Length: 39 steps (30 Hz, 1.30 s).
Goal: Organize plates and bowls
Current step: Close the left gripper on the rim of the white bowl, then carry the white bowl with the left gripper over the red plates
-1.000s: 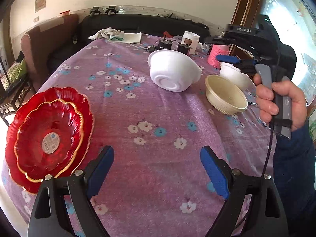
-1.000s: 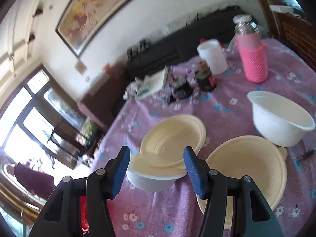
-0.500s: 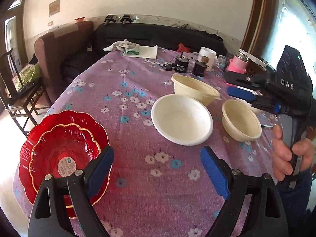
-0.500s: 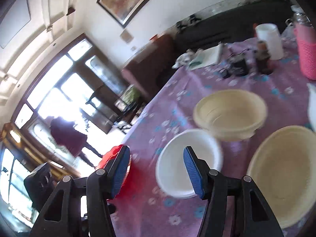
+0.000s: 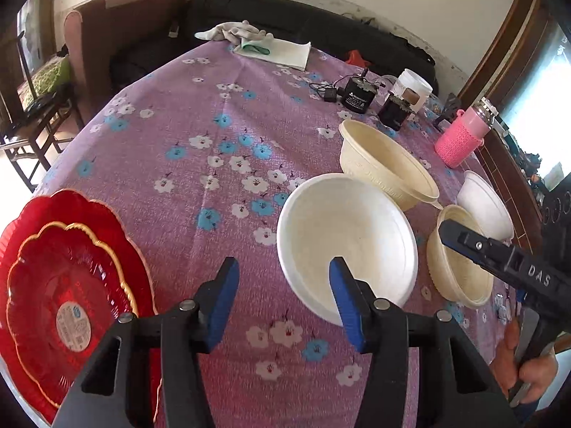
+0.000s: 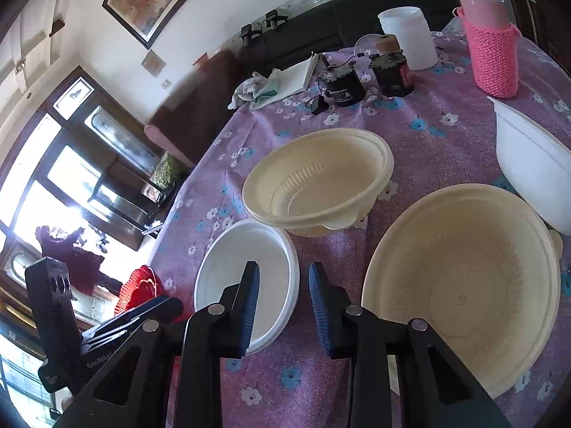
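A white bowl [image 5: 348,242] sits upright mid-table; it also shows in the right wrist view [image 6: 246,274]. A cream bowl [image 5: 387,164] stands behind it, also in the right wrist view [image 6: 317,178]. A second cream bowl [image 5: 460,260] lies to the right, large in the right wrist view [image 6: 464,285]. A small white bowl [image 5: 485,205] is at far right. Two stacked red plates [image 5: 67,296] sit at the left edge. My left gripper [image 5: 282,296] is open and empty, its right finger over the white bowl's near rim. My right gripper [image 6: 282,306] is open and empty, astride that bowl's right rim.
A pink knit-covered bottle [image 5: 464,135], a white jar [image 5: 414,87], two black devices [image 5: 358,94] with cables and a cloth on a white pad [image 5: 274,50] stand at the far side. A dark sofa and armchair lie beyond the table.
Both grippers have narrowed their openings and moved in close to the white bowl. The white bowl, tilted in the air a second ago, now rests upright on the table.
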Motion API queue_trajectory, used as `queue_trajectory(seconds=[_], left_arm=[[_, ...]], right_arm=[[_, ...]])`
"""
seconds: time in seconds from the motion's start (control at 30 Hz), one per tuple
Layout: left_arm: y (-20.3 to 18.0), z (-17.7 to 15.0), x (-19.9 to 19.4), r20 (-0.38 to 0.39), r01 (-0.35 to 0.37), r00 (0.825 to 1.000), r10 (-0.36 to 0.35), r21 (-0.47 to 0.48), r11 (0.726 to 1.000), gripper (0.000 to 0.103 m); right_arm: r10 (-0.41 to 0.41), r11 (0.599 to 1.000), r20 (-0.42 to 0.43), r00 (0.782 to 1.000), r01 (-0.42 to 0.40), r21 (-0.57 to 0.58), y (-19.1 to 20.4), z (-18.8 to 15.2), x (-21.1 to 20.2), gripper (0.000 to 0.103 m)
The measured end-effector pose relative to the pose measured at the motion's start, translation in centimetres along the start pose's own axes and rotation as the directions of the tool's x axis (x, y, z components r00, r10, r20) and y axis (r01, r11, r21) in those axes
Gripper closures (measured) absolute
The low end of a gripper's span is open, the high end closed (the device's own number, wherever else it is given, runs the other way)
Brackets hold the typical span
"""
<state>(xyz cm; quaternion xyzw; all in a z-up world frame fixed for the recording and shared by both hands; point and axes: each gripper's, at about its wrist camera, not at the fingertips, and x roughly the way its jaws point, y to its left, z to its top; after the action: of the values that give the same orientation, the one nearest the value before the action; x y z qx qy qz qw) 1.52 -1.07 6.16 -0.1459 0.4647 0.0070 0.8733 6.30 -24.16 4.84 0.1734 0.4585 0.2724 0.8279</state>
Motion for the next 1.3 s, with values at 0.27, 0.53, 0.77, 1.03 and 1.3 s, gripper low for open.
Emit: queue_trajectory(seconds=[0.27, 0.53, 0.77, 1.03, 1.3], left_arm=[[0.2, 0.8, 1.8, 0.008, -0.061, 0.998, 0.061, -0.009, 0.998, 0.051], [-1.2, -0.4, 2.9, 0.028, -0.031, 0.999, 0.030, 0.035, 0.999, 0.091], [-1.6, -1.2, 1.4, 0.069, -0.042, 0.997, 0.038, 0.054, 0.998, 0.090], [-1.6, -2.4, -0.5, 0.102, -0.053, 0.994, 0.046, 0.066, 0.996, 0.090], [-0.8, -3.1, -2.0, 0.131, -0.062, 0.990, 0.054, 0.054, 0.997, 0.089]], right_arm=[[-0.053, 0.998, -0.040, 0.998, 0.051, -0.037, 0.1, -0.5, 1.8, 0.071], [-0.092, 0.994, -0.072, 0.993, 0.088, -0.059, 0.4, -1.2, 3.1, 0.091], [-0.071, 0.995, -0.044, 0.997, 0.068, -0.067, 1.2, -1.2, 1.8, 0.091], [-0.025, 0.996, -0.032, 0.999, 0.023, -0.085, 2.3, -1.4, 1.1, 0.091], [0.028, 0.993, -0.009, 1.000, -0.029, -0.116, 3.5, -1.7, 0.4, 0.091]])
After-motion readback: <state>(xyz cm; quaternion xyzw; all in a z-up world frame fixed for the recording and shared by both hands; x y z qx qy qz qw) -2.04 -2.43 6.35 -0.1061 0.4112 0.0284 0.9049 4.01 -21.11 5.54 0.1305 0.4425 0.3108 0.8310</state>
